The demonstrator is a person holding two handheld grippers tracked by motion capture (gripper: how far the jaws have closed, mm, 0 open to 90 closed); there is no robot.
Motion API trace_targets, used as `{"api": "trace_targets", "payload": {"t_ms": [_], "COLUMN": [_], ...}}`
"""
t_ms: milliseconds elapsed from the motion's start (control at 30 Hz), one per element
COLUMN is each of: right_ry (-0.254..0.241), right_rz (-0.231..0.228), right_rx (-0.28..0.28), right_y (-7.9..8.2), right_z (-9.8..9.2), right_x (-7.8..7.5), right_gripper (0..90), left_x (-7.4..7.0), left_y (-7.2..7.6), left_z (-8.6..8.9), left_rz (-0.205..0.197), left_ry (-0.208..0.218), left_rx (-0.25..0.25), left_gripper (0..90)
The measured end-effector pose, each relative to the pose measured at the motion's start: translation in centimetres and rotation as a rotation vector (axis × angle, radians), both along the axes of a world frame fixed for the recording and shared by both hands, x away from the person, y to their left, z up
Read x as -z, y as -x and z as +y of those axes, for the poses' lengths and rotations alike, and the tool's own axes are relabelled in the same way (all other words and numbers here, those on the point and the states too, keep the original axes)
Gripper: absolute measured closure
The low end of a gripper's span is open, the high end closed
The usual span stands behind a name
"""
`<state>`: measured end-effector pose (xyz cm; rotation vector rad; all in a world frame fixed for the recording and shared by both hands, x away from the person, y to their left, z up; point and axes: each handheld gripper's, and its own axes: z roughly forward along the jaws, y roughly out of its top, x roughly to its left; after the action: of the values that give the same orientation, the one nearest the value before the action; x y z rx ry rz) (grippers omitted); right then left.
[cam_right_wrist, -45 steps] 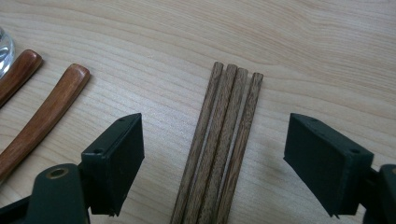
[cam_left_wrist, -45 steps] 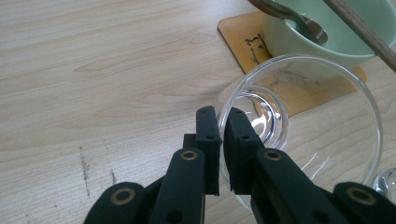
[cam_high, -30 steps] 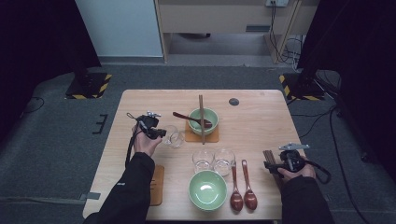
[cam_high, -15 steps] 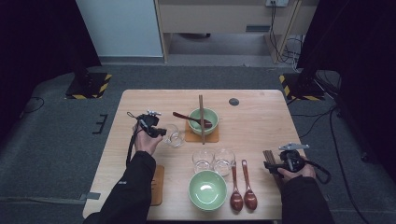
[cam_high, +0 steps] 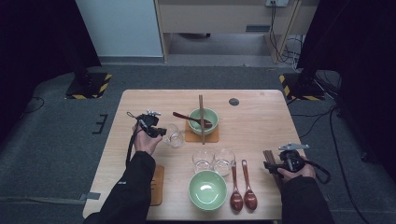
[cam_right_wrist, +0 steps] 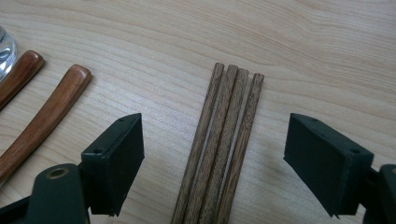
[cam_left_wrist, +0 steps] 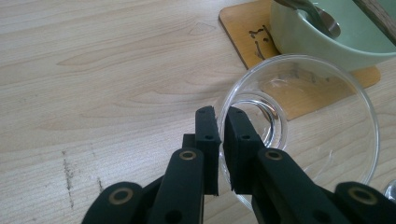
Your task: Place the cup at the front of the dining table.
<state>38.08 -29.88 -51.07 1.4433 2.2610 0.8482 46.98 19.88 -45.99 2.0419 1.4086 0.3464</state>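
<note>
**Glass pinched by its rim, chopsticks waiting**

Pale wooden counter (cam_high: 261, 116) carries a place setting. Left tool (cam_left_wrist: 219, 135) pinches the glass cup (cam_left_wrist: 322, 116) wall, one jaw inside, for lifting. Right tool (cam_right_wrist: 215, 154) stands spread, straddling the chopsticks (cam_right_wrist: 224, 140) between its jaws.

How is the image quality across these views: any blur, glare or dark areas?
High view: table evenly lit, surroundings nearly black, slightly soft. Left gripper view: sharp, faint reflections on the glass cup. Right gripper view: chopsticks crisp, near fingers slightly soft.
</note>
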Motion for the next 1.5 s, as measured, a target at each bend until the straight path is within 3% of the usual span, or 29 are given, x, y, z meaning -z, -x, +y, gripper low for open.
{"api": "trace_targets", "payload": {"t_ms": [800,1033,1233,1300,1433,1500], "right_ry": [0.003,-0.002,-0.004,-0.002,-0.003,0.000], "right_rz": [0.004,0.003,0.002,0.003,0.002,0.001], "right_rx": [-0.009,-0.009,-0.009,-0.009,-0.006,-0.009], "right_y": [0.0,0.0,0.0,0.0,0.0,0.0], "right_z": [0.1,0.1,0.1,0.1,0.1,0.1], "right_x": [0.1,0.0,0.0,0.0,0.0,0.0], "right_gripper": [19.9,19.7,19.7,19.7,19.4,19.2], "left_x": [0.7,1.0,1.0,1.1,1.0,0.7], "left_y": [-0.8,-1.0,-1.0,-0.9,-0.7,-0.2], "left_z": [-0.1,-0.6,-0.8,-0.5,-0.3,-0.1], "left_rz": [-0.034,-0.057,-0.066,-0.083,-0.098,-0.129], "left_ry": [0.051,0.104,0.095,0.136,0.156,0.182], "left_rx": [-0.035,-0.018,-0.011,-0.015,0.010,0.011], "left_gripper": [82.1,79.1,78.5,74.3,68.2,63.3]}}
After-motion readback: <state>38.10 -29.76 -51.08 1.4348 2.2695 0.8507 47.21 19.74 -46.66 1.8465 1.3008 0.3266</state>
